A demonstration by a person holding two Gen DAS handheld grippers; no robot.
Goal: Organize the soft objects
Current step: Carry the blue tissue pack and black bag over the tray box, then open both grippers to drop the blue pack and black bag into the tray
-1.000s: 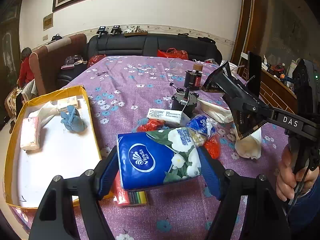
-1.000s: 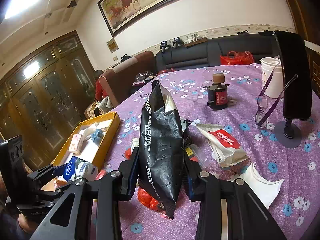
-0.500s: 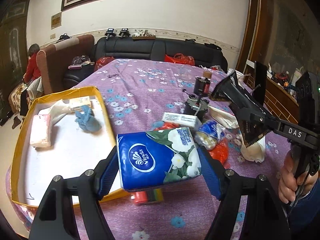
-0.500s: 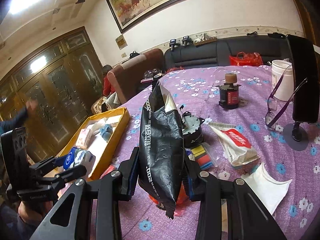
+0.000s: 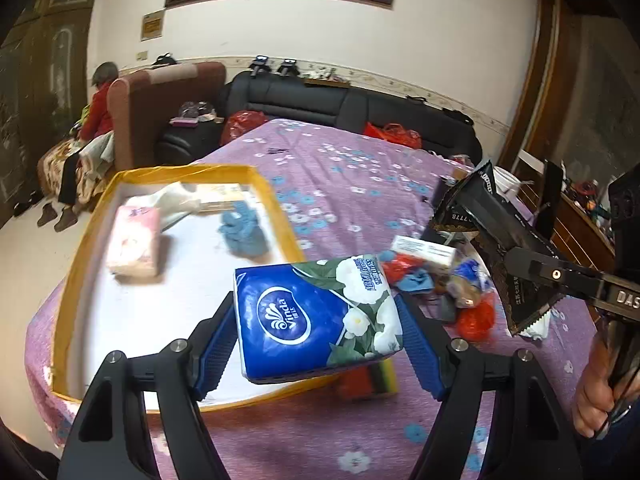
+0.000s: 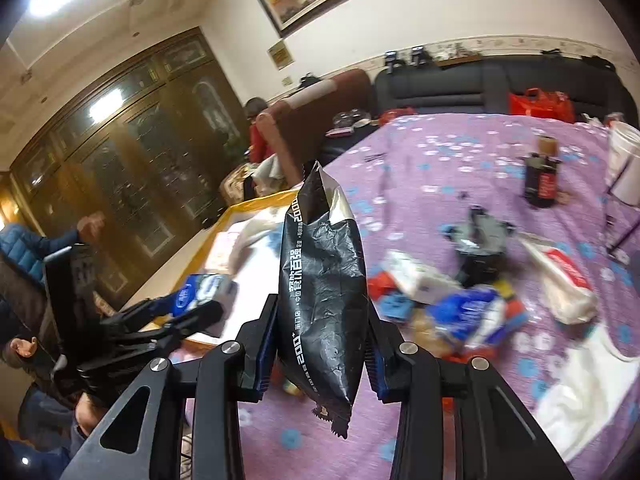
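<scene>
We have the left claw [image 5: 320,344] clamped on the blue tissue pack [image 5: 316,316], held over the yellow tray's [image 5: 276,204] near corner. Right claw [image 6: 320,344] is clamped on the black snack bag [image 6: 324,292], upright above the purple desk [image 6: 460,152].

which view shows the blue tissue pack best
The left wrist view. There the blue tissue pack fills the centre, sharp and logo readable, clamped in the left hand-held gripper near the yellow tray. The right wrist view catches it only small, blurred and partly hidden.
</scene>
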